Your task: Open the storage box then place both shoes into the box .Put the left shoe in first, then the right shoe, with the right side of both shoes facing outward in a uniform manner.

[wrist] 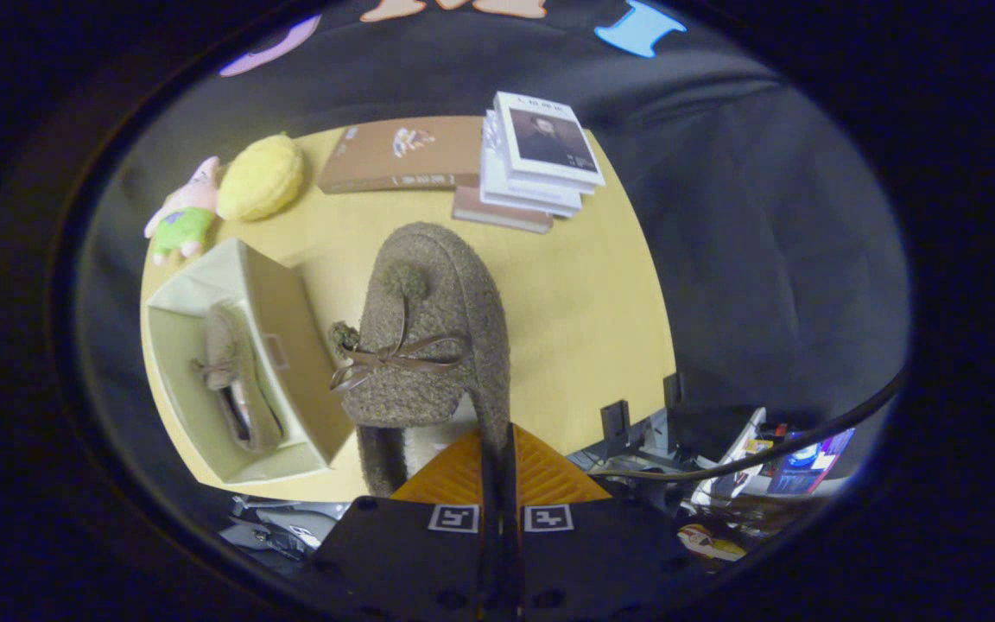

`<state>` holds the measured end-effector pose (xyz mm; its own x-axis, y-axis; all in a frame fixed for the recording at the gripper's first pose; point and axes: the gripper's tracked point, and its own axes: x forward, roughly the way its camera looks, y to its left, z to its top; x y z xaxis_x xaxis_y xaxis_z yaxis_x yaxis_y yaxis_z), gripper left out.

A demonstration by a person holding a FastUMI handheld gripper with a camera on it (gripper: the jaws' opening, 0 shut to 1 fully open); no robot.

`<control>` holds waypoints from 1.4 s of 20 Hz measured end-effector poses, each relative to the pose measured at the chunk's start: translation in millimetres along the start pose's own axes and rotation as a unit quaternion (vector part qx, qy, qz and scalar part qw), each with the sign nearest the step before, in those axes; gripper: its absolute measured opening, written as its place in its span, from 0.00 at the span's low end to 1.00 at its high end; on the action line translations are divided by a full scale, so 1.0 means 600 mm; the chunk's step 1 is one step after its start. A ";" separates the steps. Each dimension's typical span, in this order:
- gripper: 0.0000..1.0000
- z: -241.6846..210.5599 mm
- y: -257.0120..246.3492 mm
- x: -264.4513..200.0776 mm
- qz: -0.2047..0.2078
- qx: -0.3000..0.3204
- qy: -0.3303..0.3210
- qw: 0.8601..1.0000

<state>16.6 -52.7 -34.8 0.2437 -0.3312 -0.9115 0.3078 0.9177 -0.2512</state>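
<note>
My gripper (498, 449) is shut on the rim of a fuzzy brown shoe (428, 337), which hangs above the yellow table with its toe pointing away from the fingers. A ribbon bow and pompoms sit on its top. To the left of the held shoe stands the open beige storage box (290, 345). Inside the box lies the other brown shoe (234, 380), resting lengthwise along the box floor.
On the far side of the yellow table (584, 311) lie a brown book (407, 155), a stack of white books (536, 155), a yellow plush (262, 177) and a pink plush (182, 216). Cables and clutter (722, 466) sit below the table's near right edge.
</note>
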 end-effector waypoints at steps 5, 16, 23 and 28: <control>0.05 0.012 0.131 -0.054 0.047 -0.038 -0.036 0.998; 0.05 0.007 0.385 0.048 0.068 -0.184 -0.038 0.980; 0.05 -0.016 0.397 0.168 0.052 -0.219 -0.002 0.974; 0.06 -0.028 0.395 0.200 0.065 -0.198 -0.003 0.978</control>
<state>103.4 128.9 -209.5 0.2621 -0.2054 -0.9429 -0.1062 0.9650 -0.2398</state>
